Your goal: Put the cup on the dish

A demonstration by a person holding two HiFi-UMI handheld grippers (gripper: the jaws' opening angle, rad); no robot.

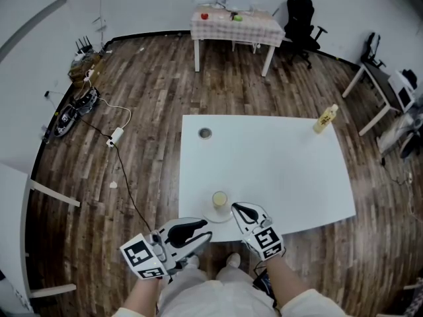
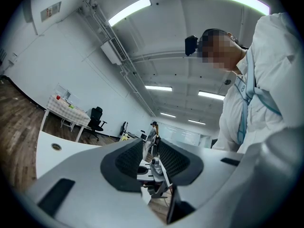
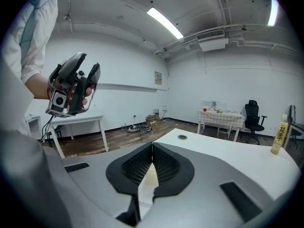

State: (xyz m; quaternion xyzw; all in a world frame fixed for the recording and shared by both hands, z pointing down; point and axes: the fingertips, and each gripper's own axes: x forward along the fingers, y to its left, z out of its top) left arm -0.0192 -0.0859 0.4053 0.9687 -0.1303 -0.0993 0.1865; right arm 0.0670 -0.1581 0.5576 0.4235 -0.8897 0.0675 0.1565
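A cream cup stands upright on a white dish near the front edge of the white table. My right gripper hovers just right of the cup, its tips close to the rim. Its jaws are shut with nothing between them. In the right gripper view a cream patch of the cup shows below the pads. My left gripper is held off the table's front edge, left of the dish. Its pads stand a narrow gap apart and hold nothing.
A yellow bottle stands at the table's far right corner. A small round grey disc lies at the far left. Beyond are a cloth-covered table, a black office chair, and cables on the wooden floor.
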